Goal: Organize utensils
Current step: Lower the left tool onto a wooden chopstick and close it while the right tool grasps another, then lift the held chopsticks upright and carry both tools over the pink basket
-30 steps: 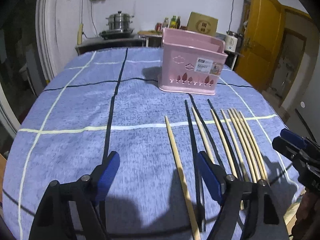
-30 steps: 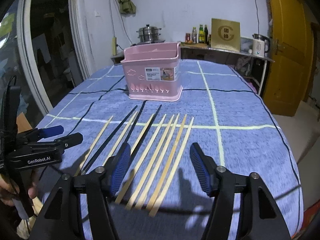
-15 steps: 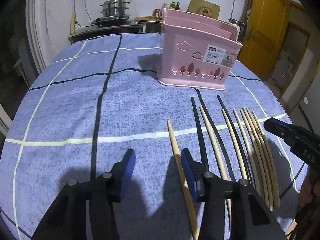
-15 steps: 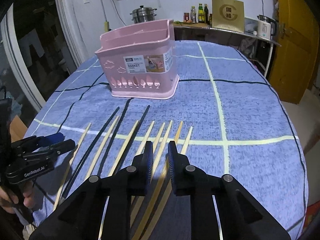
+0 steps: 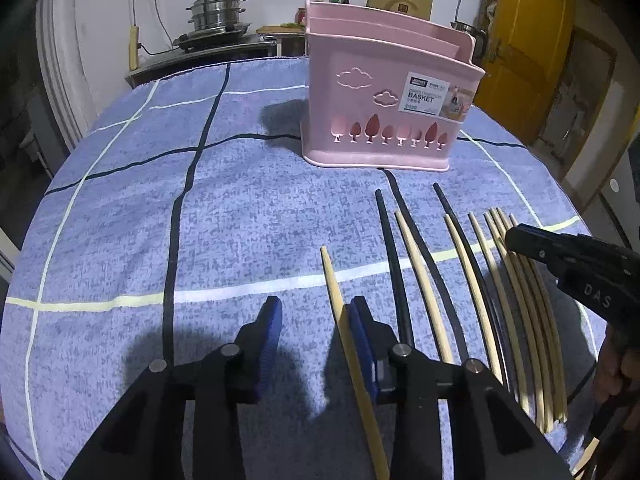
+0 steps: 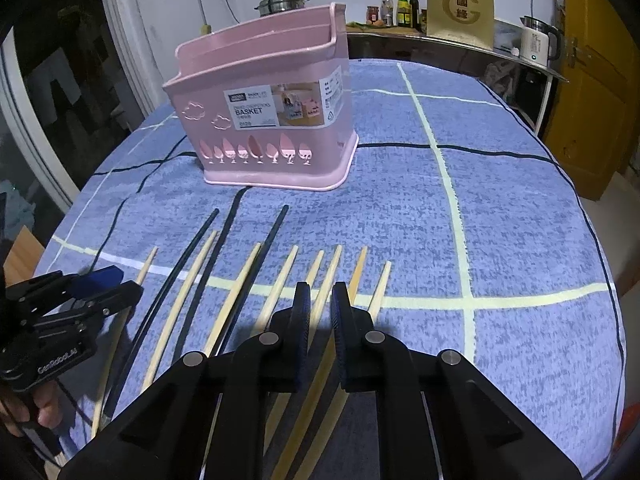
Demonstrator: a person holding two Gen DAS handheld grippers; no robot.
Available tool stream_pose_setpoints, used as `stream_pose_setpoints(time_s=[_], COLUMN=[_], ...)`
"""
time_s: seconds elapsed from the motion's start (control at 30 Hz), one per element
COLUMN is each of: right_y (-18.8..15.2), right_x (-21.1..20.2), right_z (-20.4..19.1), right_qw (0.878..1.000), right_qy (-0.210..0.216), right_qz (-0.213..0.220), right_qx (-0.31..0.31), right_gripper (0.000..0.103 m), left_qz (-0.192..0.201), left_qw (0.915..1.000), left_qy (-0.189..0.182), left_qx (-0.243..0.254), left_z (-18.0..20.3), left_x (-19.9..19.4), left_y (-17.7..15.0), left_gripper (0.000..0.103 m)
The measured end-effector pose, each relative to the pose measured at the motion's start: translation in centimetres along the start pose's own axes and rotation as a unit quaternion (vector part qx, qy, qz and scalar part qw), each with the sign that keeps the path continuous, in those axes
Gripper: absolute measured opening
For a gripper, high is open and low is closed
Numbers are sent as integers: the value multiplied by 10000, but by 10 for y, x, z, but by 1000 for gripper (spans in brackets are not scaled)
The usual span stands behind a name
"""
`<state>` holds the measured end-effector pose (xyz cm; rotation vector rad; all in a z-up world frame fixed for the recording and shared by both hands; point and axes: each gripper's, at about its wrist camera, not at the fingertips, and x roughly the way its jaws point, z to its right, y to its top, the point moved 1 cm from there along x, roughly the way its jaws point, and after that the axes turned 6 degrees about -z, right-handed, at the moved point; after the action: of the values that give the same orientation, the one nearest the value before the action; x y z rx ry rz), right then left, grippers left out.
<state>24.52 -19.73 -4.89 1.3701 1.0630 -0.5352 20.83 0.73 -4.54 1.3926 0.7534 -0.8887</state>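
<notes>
Left wrist view: left tool [image 5: 316,316], jaws just closing, loose around bamboo chopstick [image 5: 332,276]; pink basket [image 5: 360,92] beyond.

Near ends of the chopsticks [image 6: 320,304] are covered by the right gripper [image 6: 319,312] in its own view; whether the pads actually press one can't be told. In the left wrist view the leftmost bamboo stick [image 5: 340,320] is cut off by the bottom edge, and contact w/ the left gripper [image 5: 316,332] pad isn't clear. Inside of the pink basket [image 5: 384,92] isn't seen in either view, so compartments can't be judged. Small print on its label is too small to be read. The hand [image 6: 24,408] is cropped at the frame edge.
</notes>
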Motion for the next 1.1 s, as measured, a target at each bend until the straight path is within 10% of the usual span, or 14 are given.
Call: stream_pose_setpoints(time_s=[0.27,0.43,1.1], right_y=[5,7,13], right_x=[9,10,-68], right_z=[-2,-4,-19], right_qw=[9998,9997,9974], right_qy=[-110,-120,343], right_qz=[-163,-192,612], right_qx=[6,9,-139], right_gripper=[9,8,6], left_qz=[23,29,703], left_qw=[9996,9997,9962], left_qy=[232,196,-512], left_qx=[144,161,65], left_z=[8,11,-1], left_x=[2,5,-77], left_y=[-1,2,9], left_gripper=[34,9,6])
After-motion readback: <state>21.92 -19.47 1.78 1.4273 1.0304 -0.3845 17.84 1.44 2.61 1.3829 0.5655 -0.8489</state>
